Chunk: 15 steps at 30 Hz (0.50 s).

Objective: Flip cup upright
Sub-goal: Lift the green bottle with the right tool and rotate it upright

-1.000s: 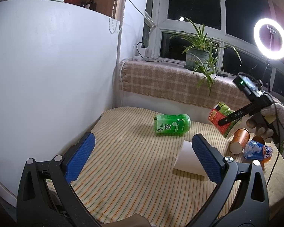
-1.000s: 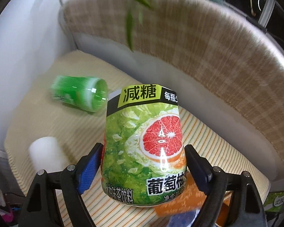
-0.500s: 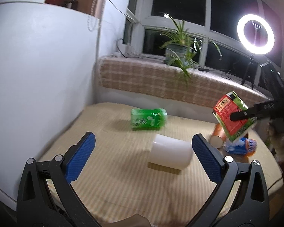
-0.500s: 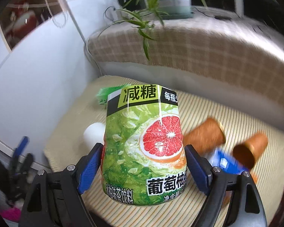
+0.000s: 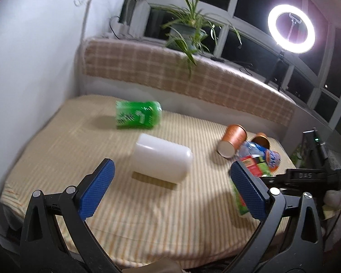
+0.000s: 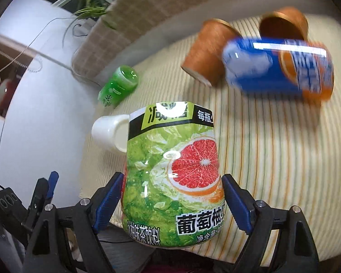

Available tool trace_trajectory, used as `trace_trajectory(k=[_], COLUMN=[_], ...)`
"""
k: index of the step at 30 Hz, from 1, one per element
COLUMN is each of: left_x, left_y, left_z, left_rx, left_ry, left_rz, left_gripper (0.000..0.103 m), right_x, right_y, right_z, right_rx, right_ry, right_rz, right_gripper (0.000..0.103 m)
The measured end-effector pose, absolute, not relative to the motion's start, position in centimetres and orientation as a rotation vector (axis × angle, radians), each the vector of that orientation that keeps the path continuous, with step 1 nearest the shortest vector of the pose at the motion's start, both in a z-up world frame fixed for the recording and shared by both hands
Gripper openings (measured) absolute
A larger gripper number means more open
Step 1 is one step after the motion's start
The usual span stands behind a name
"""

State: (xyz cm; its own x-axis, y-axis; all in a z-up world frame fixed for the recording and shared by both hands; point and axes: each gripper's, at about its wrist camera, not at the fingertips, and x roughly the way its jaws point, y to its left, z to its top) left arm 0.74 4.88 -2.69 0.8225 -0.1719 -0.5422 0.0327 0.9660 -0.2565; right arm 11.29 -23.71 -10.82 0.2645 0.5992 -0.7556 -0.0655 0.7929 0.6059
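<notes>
Grapefruit cup (image 6: 172, 173) sits clamped between the blue pads (image 6: 108, 201) of the right gripper (image 6: 171, 202), held over the near edge of the striped mat (image 6: 272, 159), its far end tipped away from the camera. From the left wrist view, that cup (image 5: 253, 167) shows only partly behind the left gripper's right finger. Left gripper (image 5: 170, 191) hangs wide open and holds nothing, aimed at the white cup (image 5: 162, 160) lying on its side. Beyond lies a green cup (image 5: 137, 115), also on its side. Two orange cups (image 6: 206, 53) and a blue cup (image 6: 277, 64) lie tumbled together at the mat's right end.
</notes>
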Motion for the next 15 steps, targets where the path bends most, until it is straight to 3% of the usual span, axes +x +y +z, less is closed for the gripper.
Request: trace_trajectory(k=[15], left_x=[2.5], left_y=[3.2], left_z=[-3.9], left_rx=[-0.342], left_ry=[0.762], left_rz=[-0.276], left_gripper=[0.103], right_x=[11.2], right_y=[-24.2], right_z=[-11.9], right_rx=[0.547], right_ry=[1.238], right_rz=[0.483], right_gripper=[0.096])
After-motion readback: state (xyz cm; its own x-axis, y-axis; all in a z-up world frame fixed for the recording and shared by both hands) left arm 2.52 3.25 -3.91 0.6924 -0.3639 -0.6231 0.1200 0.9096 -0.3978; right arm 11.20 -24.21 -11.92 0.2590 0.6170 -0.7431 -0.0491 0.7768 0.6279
